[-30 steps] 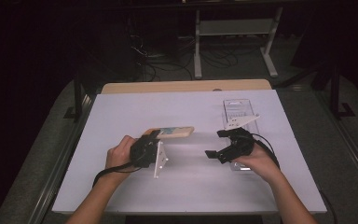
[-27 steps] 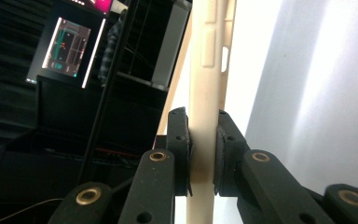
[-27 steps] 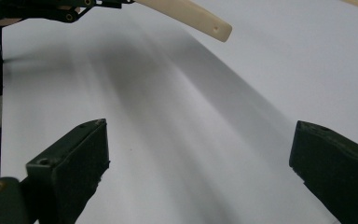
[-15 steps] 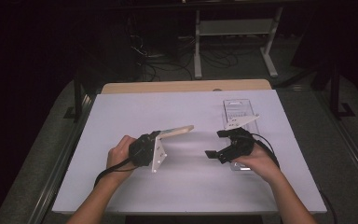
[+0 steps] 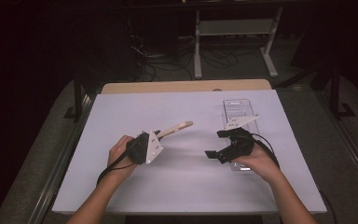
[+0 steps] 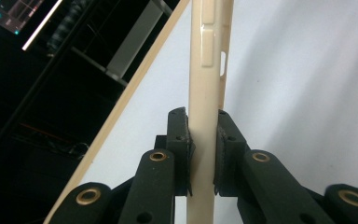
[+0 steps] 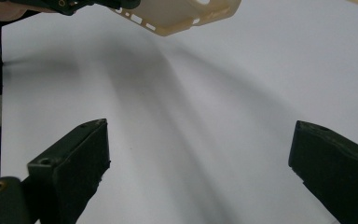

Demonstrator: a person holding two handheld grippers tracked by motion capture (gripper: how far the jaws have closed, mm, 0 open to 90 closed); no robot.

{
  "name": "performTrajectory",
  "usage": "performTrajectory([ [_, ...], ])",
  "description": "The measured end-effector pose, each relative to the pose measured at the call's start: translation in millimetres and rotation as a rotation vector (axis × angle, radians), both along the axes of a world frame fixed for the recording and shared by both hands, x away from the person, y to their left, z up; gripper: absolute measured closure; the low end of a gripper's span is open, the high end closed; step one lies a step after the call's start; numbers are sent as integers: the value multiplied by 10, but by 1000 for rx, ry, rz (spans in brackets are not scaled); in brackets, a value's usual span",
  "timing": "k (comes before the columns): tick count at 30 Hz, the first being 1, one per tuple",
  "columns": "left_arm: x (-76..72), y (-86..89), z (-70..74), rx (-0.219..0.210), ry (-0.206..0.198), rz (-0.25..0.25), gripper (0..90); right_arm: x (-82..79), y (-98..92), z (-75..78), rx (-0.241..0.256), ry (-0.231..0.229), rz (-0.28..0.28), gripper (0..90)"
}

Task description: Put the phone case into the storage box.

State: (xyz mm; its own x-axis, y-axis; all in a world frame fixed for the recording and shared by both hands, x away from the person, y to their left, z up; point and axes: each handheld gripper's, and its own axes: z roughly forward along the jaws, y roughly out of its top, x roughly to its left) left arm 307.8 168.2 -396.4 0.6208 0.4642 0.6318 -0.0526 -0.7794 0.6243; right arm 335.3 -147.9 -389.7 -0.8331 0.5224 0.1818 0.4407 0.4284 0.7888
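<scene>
Left tool (image 6: 203,154) pinches phone case (image 6: 209,56) edgewise above bare table (image 5: 186,186); right tool (image 5: 216,144) gapes nearby.

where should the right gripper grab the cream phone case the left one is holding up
Grip the free far end of the phone case, coming from the right gripper side across the open table. The left gripper clamps the near end, and the case is thin, so close on its flat faces.

A white-topped table (image 5: 121,112) carries what looks like a clear tray (image 5: 239,109)
</scene>
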Motion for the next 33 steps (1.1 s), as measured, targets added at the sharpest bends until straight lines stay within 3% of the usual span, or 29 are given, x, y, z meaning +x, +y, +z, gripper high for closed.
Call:
performTrajectory([
  [11,42,20,18,-86,100,14,793,-2,5,-1,-3,2,-1,48],
  [12,46,22,17,-86,105,15,793,-2,6,0,-3,2,-2,48],
  [13,49,34,33,-58,114,13,793,-2,6,-1,-4,2,-2,48],
  [15,57,31,26,-79,127,15,793,-2,6,-1,-4,1,-2,48],
  [16,59,25,16,-110,136,16,793,-2,7,0,-4,2,-2,48],
  [22,83,55,40,-142,181,22,793,-3,8,0,-4,2,-4,50],
  [29,111,86,55,-227,229,34,793,-2,9,-1,-4,2,-4,51],
  [30,110,83,51,-255,239,41,793,-1,8,-2,-4,0,-2,51],
  [31,117,95,60,-248,243,40,793,-1,8,-2,-5,0,-2,51],
  [33,116,98,61,-273,258,45,793,0,8,-3,-6,-1,-2,51],
])
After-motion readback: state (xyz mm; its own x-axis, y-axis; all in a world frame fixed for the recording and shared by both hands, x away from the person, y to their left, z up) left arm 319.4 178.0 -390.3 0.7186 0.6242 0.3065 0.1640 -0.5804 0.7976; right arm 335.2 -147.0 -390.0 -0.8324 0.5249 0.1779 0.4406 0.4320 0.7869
